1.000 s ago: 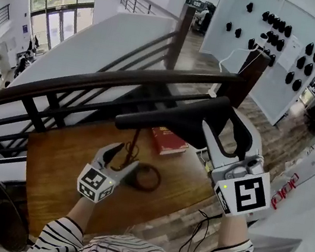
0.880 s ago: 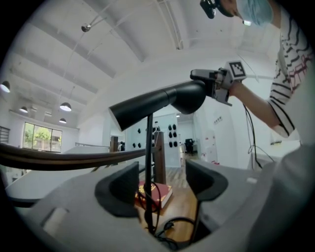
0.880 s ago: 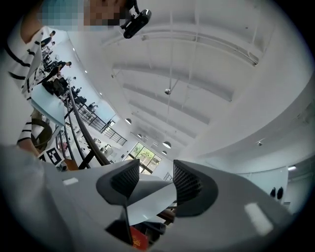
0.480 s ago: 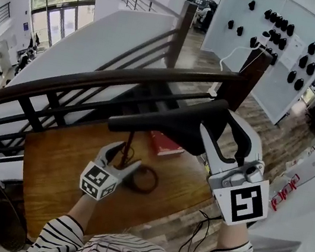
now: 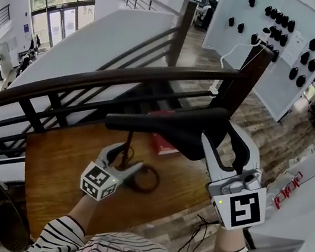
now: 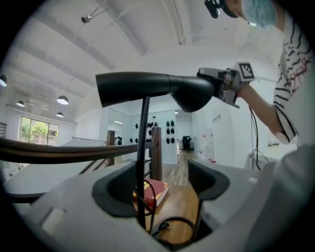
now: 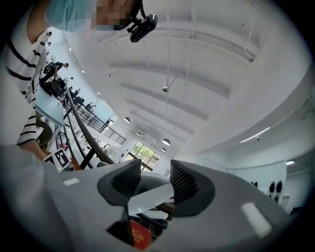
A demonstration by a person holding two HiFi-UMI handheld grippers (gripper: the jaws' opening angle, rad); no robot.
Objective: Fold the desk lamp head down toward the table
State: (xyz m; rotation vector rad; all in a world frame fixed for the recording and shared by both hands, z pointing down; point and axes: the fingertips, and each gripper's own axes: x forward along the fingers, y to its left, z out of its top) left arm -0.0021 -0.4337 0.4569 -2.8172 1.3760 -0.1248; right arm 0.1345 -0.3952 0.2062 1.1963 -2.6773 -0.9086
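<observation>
A black desk lamp stands on the wooden table (image 5: pixel 60 165). Its long head (image 5: pixel 163 126) lies about level atop a thin stem (image 5: pixel 127 144) that rises from a ring base (image 5: pixel 149 178). My right gripper (image 5: pixel 219 133) is shut on the wide rear end of the head, and its jaws have just been closing. In the left gripper view the head (image 6: pixel 147 86) runs across the top, with the right gripper (image 6: pixel 219 83) at its end. My left gripper (image 5: pixel 127 154) is open around the stem (image 6: pixel 143 147), low down. Its jaws have just been opening, with the stem nearer the left pad.
A red book (image 5: pixel 164 146) lies on the table behind the lamp. A dark wooden railing (image 5: pixel 93 81) runs along the table's far side, with a drop beyond it. The lamp's cable (image 6: pixel 177 224) loops by the base. More cable (image 5: pixel 199 232) hangs off the table's near right corner.
The lamp head has come down a little with my right gripper on it, and its free end has swung left. My left gripper has edged in around the stem.
</observation>
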